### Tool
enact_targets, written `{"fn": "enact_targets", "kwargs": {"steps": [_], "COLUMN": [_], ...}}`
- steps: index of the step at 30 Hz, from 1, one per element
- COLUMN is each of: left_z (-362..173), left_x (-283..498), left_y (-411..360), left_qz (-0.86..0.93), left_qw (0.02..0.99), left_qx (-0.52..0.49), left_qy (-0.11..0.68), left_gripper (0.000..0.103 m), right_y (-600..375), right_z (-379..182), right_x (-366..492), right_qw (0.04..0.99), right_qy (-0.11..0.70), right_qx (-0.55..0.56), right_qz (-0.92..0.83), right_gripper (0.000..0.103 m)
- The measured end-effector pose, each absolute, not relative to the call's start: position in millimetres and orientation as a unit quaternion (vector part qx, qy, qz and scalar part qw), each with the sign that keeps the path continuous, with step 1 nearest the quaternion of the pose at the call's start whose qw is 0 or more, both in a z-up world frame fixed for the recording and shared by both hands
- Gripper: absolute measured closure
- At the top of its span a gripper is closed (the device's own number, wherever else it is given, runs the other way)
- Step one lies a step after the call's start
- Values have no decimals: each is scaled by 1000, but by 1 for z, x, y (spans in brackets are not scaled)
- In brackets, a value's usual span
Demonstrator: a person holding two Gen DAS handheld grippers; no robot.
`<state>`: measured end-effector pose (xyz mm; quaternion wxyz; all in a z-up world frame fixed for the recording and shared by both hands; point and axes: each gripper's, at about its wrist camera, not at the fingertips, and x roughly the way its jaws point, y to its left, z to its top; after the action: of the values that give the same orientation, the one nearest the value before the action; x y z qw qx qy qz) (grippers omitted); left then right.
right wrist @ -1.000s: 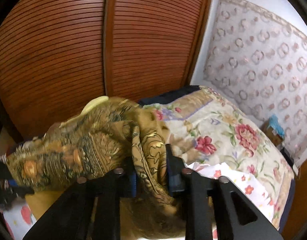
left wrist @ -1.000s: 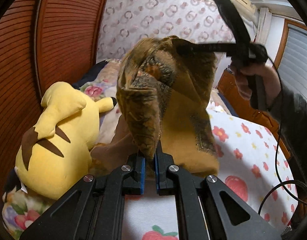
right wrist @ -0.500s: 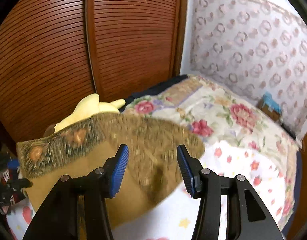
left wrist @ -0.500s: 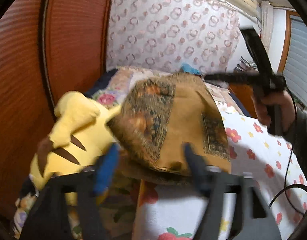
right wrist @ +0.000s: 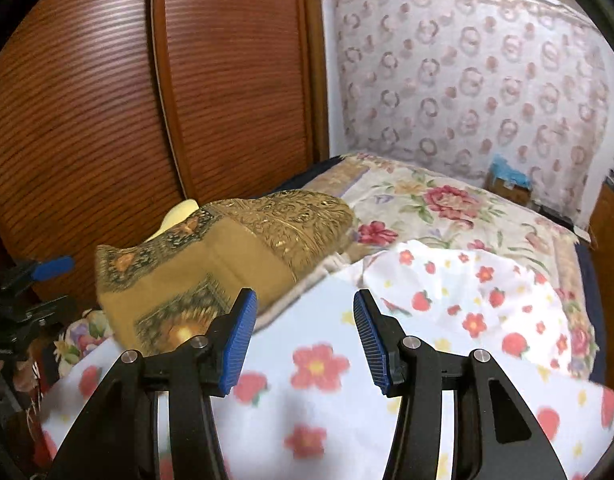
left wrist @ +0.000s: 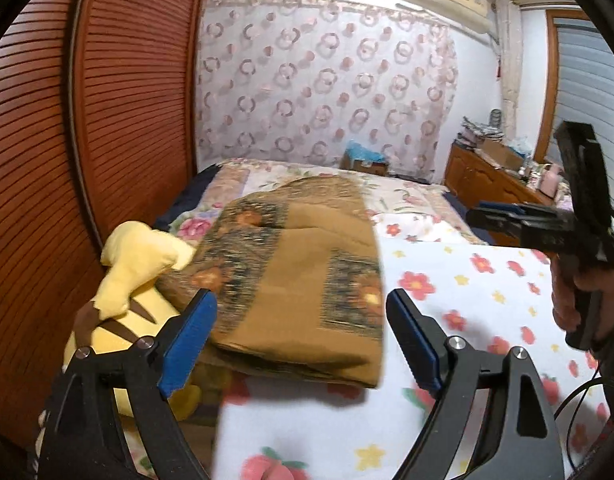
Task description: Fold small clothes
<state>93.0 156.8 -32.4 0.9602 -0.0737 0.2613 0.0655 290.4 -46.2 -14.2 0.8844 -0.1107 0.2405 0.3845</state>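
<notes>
A brown patterned garment (left wrist: 299, 280) lies folded on the bed, its left part resting on a yellow plush toy (left wrist: 135, 280). It also shows in the right wrist view (right wrist: 211, 264). My left gripper (left wrist: 301, 340) is open and empty, just in front of the garment's near edge. My right gripper (right wrist: 301, 336) is open and empty over the white flowered sheet (right wrist: 327, 380), to the right of the garment. The right gripper also shows at the right of the left wrist view (left wrist: 495, 216).
The bed has a white sheet with red flowers (left wrist: 467, 300) and a floral quilt (right wrist: 447, 208) further back. A slatted wooden wardrobe (left wrist: 87, 140) stands along the left. A wooden dresser (left wrist: 491, 180) with clutter stands at the far right.
Both grippers have let go of the garment and opened. The garment has dropped from the air onto the bed and the plush toy. Both grippers have pulled back from it.
</notes>
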Motion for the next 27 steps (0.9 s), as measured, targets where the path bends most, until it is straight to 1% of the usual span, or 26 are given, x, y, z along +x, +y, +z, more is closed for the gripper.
{"fn": "enact_targets", "kwargs": {"steps": [5,8,18,27], "left_z": [-28,-26,-25,-1], "left_x": [86,83,66,62], "left_y": [125,107,58,23], "left_qz": [47,36,2,5], "left_qw": [963,965,965,970], "left_qx": [-61,-50,-44,-20], "left_qy": [258,256,257,241], "left_gripper": [16,16,16,16], "right_y": [-82,-98,-147,-168], "right_z": [-20,-21,-17,-2], "right_x": [247,225,146,92], "right_qw": [900,912,938,955], "right_qy": [230,226,218,197], "right_qx": [-94,-87,-47,-16], "right_qz": [359,332,264,221], "right_gripper": [30,24,23,23]}}
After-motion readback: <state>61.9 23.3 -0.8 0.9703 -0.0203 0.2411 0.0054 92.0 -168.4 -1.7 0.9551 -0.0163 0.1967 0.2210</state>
